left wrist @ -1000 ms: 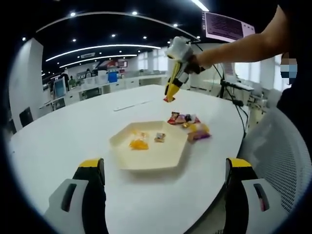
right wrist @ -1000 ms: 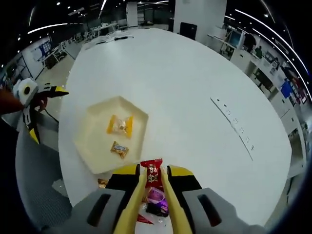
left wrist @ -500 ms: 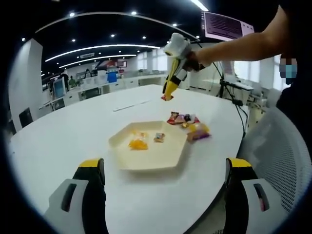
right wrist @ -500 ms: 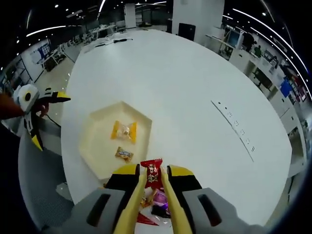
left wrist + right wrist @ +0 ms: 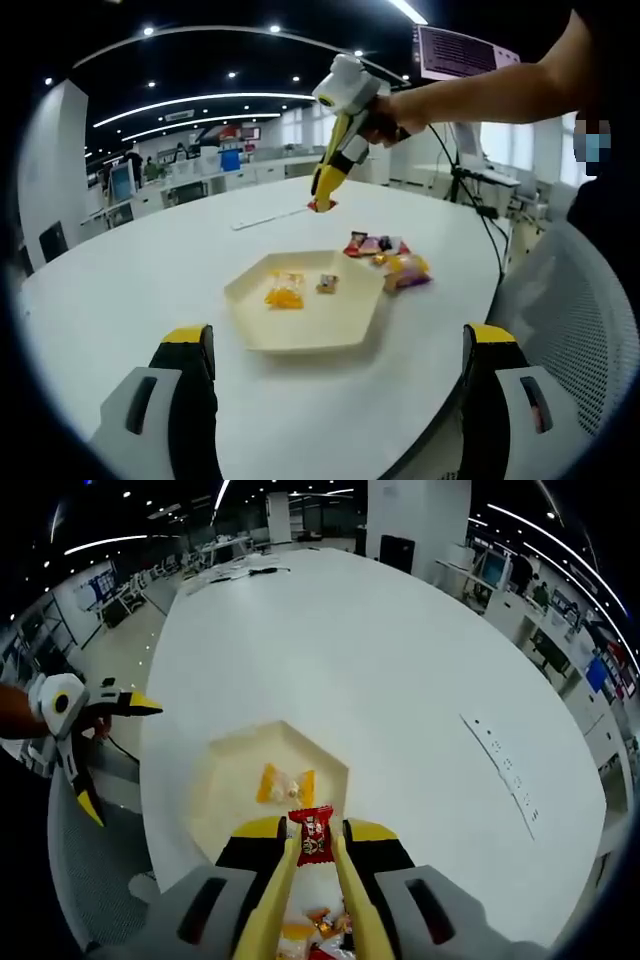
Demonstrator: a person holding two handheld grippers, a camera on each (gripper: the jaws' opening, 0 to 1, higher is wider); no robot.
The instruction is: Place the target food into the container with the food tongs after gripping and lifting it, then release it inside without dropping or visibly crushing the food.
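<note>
— Where is the candy?
— A red-wrapped candy (image 5: 312, 836) is pinched in yellow food tongs (image 5: 308, 900) squeezed by the right gripper (image 5: 312, 852), above the cream hexagonal tray (image 5: 345, 325).
— And the left gripper (image 5: 335, 345)?
— Jaws wide apart, holding nothing.

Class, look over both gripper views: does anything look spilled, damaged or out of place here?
Nothing stands out. The red-wrapped candy sits uncrushed in the yellow tongs above the cream hexagonal tray, and the remaining wrapped sweets lie piled beside the tray.

The left gripper view looks low across the table (image 5: 120, 270). The right gripper view looks steeply down, seemingly from higher. Both share the hexagonal tray (image 5: 310, 325) (image 5: 225, 780).
</note>
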